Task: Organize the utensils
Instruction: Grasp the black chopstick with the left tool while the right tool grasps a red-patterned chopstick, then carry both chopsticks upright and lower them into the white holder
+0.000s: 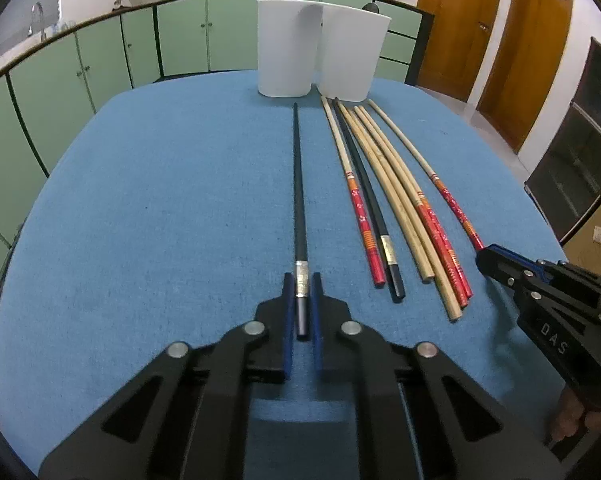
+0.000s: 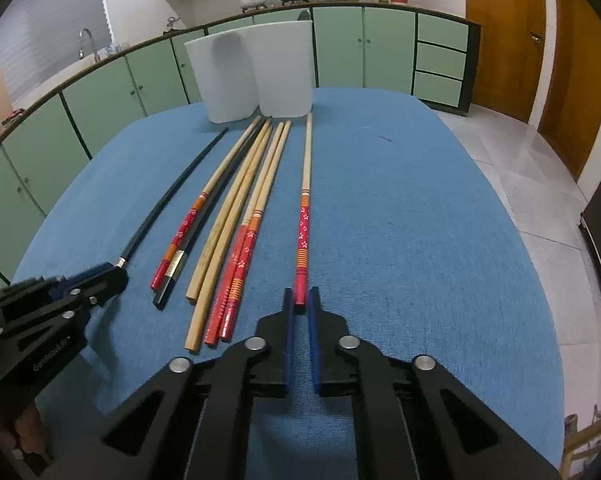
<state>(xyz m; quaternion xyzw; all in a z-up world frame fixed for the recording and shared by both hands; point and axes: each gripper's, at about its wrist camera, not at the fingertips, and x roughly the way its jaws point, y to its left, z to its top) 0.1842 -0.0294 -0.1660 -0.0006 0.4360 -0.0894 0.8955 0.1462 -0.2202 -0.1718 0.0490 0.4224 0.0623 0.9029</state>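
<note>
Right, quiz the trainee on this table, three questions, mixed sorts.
1. True or false: the left claw is shut on a black chopstick.
2. How many white cups stand on the table?
3. The lone chopstick in the right claw has which colour at the gripped end: A green, B red, C white?

Key: 1 true; 2 two; 3 B.
</note>
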